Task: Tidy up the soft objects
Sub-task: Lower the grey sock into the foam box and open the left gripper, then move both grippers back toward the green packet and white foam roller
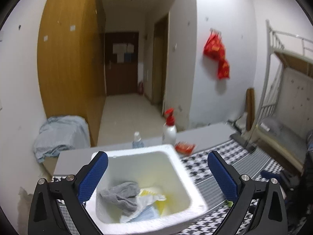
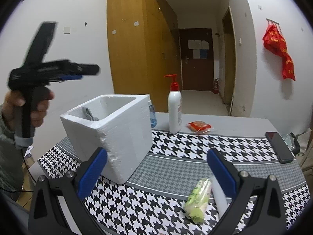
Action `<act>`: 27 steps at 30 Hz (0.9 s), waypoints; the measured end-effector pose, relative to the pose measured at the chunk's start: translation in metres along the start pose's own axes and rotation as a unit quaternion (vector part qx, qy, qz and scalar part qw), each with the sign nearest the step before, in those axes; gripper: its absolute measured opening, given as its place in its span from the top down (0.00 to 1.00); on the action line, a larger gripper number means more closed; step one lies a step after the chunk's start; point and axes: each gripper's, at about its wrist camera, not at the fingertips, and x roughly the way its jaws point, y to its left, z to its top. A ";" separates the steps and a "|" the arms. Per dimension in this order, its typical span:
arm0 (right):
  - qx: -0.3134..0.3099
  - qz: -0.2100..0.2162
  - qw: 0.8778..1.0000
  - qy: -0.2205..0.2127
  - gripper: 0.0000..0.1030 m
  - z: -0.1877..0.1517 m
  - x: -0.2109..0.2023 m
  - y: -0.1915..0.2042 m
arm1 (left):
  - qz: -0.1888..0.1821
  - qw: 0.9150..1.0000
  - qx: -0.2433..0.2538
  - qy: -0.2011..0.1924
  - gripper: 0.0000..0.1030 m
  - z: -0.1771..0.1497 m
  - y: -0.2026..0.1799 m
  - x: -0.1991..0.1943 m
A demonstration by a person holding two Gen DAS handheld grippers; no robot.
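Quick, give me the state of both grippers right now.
Left gripper: open, holding nothing, hanging above the foam box.
Right gripper: open, holding nothing, with the green packet on the table between its fingers.

A white pump bottle (image 2: 174,109) with a red pump stands on the table (image 2: 225,123). Just left of the bottle is a small clear bottle (image 2: 152,115); right of it lies a red packet (image 2: 199,126); far right, a black phone (image 2: 279,147)
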 end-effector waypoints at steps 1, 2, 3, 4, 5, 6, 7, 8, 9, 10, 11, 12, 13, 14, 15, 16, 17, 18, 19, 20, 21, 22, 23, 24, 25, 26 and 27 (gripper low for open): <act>0.000 -0.003 1.000 0.000 0.00 0.000 -0.002 0.000 | -0.008 1.000 -0.002 -0.015 0.01 -0.001 -0.002 -0.009; 0.000 -0.007 1.000 0.000 0.00 0.001 -0.003 0.000 | -0.012 1.000 -0.002 -0.028 0.01 -0.002 -0.005 -0.016; 0.001 -0.015 1.000 -0.001 0.00 0.001 -0.006 -0.001 | -0.014 0.999 -0.001 -0.040 0.01 -0.003 -0.008 -0.023; 0.002 -0.019 1.000 -0.003 0.00 0.003 -0.008 -0.001 | -0.009 0.999 0.003 -0.053 0.01 -0.003 -0.012 -0.029; 0.004 -0.022 1.000 -0.004 0.00 0.004 -0.009 -0.002 | -0.001 0.998 0.009 -0.063 0.01 -0.004 -0.017 -0.034; 0.007 -0.024 1.000 -0.005 0.00 0.005 -0.013 -0.003 | 0.006 0.997 0.016 -0.070 0.01 -0.005 -0.021 -0.039; 0.007 -0.025 1.000 -0.006 0.00 0.006 -0.014 -0.003 | 0.011 0.997 0.022 -0.076 0.01 -0.006 -0.025 -0.043; 0.006 -0.027 1.000 -0.007 0.00 0.006 -0.017 -0.002 | 0.011 0.996 0.027 -0.080 0.01 -0.006 -0.027 -0.046; 0.005 -0.027 1.000 -0.007 0.00 0.006 -0.018 -0.002 | 0.011 0.996 0.030 -0.083 0.01 -0.007 -0.029 -0.048; 0.004 -0.026 1.000 -0.008 0.00 0.006 -0.020 -0.001 | 0.007 0.996 0.034 -0.088 0.01 -0.009 -0.031 -0.053; 0.004 -0.024 1.000 -0.009 0.00 0.006 -0.022 -0.001 | 0.005 0.995 0.033 -0.091 0.01 -0.011 -0.031 -0.055; 0.005 -0.025 1.000 -0.010 0.00 0.006 -0.024 -0.001 | 0.002 0.995 0.030 -0.094 0.01 -0.013 -0.032 -0.058; 0.005 -0.027 1.000 -0.010 0.00 0.006 -0.026 0.000 | 0.000 0.995 0.027 -0.095 0.01 -0.014 -0.032 -0.060; 0.004 -0.029 1.000 -0.011 0.00 0.006 -0.027 -0.001 | -0.001 0.995 0.024 -0.096 0.01 -0.015 -0.032 -0.062; 0.005 -0.031 0.999 -0.013 0.00 0.006 -0.030 -0.001 | 0.001 0.995 0.022 -0.096 0.01 -0.016 -0.033 -0.065; 0.006 -0.032 0.999 -0.014 0.00 0.006 -0.031 -0.002 | 0.005 0.995 0.023 -0.096 0.01 -0.018 -0.035 -0.066; 0.007 -0.032 0.999 -0.014 0.00 0.006 -0.032 -0.003 | 0.007 0.995 0.026 -0.097 0.01 -0.020 -0.037 -0.069; 0.008 -0.032 0.999 -0.015 0.00 0.006 -0.034 -0.003 | 0.010 0.995 0.029 -0.098 0.01 -0.022 -0.039 -0.072; 0.007 -0.031 0.999 -0.017 0.00 0.006 -0.036 -0.003 | 0.013 0.995 0.031 -0.099 0.01 -0.024 -0.042 -0.075; 0.007 -0.031 0.999 -0.018 0.00 0.005 -0.037 -0.003 | 0.015 0.994 0.033 -0.100 0.01 -0.026 -0.044 -0.078; 0.007 -0.031 0.999 -0.020 0.00 0.005 -0.039 -0.003 | 0.015 0.994 0.034 -0.100 0.01 -0.028 -0.046 -0.081; 0.007 -0.029 0.999 -0.021 0.00 0.005 -0.041 -0.003 | 0.015 0.994 0.035 -0.100 0.01 -0.031 -0.049 -0.085; 0.007 -0.028 0.999 -0.023 0.00 0.005 -0.043 -0.003 | 0.015 0.994 0.035 -0.101 0.01 -0.032 -0.051 -0.088; 0.006 -0.026 0.999 -0.025 0.00 0.004 -0.045 -0.002 | 0.016 0.994 0.034 -0.103 0.01 -0.033 -0.052 -0.091; 0.006 -0.023 0.999 -0.027 0.00 0.004 -0.047 -0.002 | 0.019 0.993 0.032 -0.108 0.01 -0.035 -0.052 -0.096; 0.006 -0.018 0.999 -0.029 0.00 0.004 -0.049 -0.001 | 0.023 0.993 0.031 -0.111 0.01 -0.037 -0.054 -0.098; 0.007 -0.013 0.999 -0.030 0.00 0.003 -0.051 -0.001 | 0.031 0.992 0.030 -0.116 0.01 -0.039 -0.056 -0.100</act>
